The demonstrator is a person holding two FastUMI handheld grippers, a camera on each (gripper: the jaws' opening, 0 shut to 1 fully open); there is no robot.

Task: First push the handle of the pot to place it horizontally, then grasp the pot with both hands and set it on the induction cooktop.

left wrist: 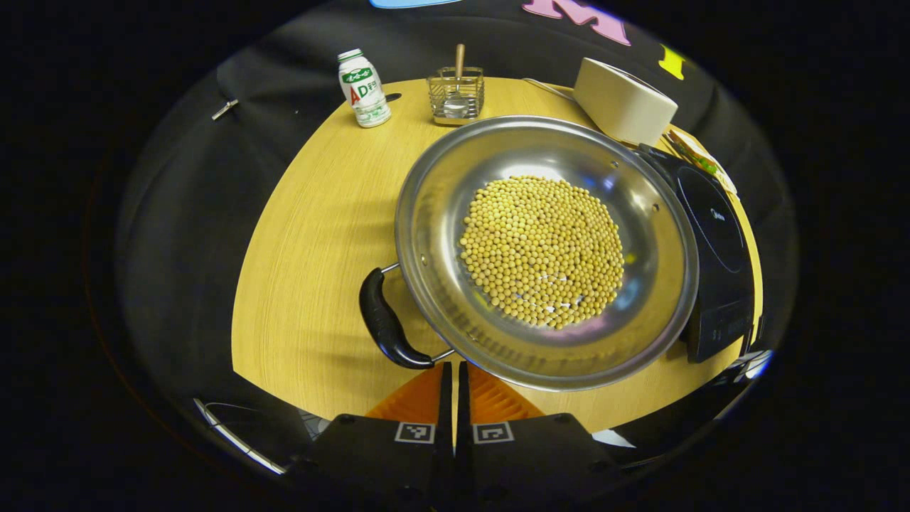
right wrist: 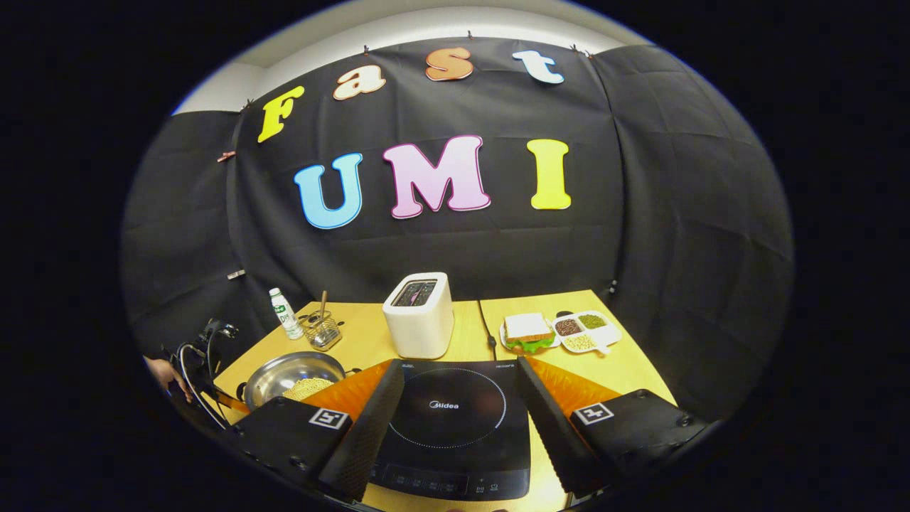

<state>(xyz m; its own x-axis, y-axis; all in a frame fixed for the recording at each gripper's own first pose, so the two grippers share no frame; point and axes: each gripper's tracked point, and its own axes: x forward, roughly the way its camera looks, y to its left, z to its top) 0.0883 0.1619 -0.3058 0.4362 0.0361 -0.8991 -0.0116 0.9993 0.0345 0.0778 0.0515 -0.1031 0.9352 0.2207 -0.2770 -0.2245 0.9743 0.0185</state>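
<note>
**Pot beside the cooktop, 2 hand-held grippers apart**

On the wooden surface (left wrist: 313, 270) the steel pot (left wrist: 455, 178) of yellow beans (left wrist: 544, 250) sits just left of the induction cooktop (left wrist: 714, 249), its black handle (left wrist: 384, 320) at the near-left rim. The left hand-held gripper (left wrist: 453, 387) has its fingers nearly together, just beside that handle. The right hand-held gripper (right wrist: 455, 412) hangs spread wide over the cooktop, holding nothing.

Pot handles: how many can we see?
2. One handle is on the pot's near-left rim in the left gripper view, just ahead of the tongs. The other handle pokes out toward the cooktop in the right gripper view.
</note>
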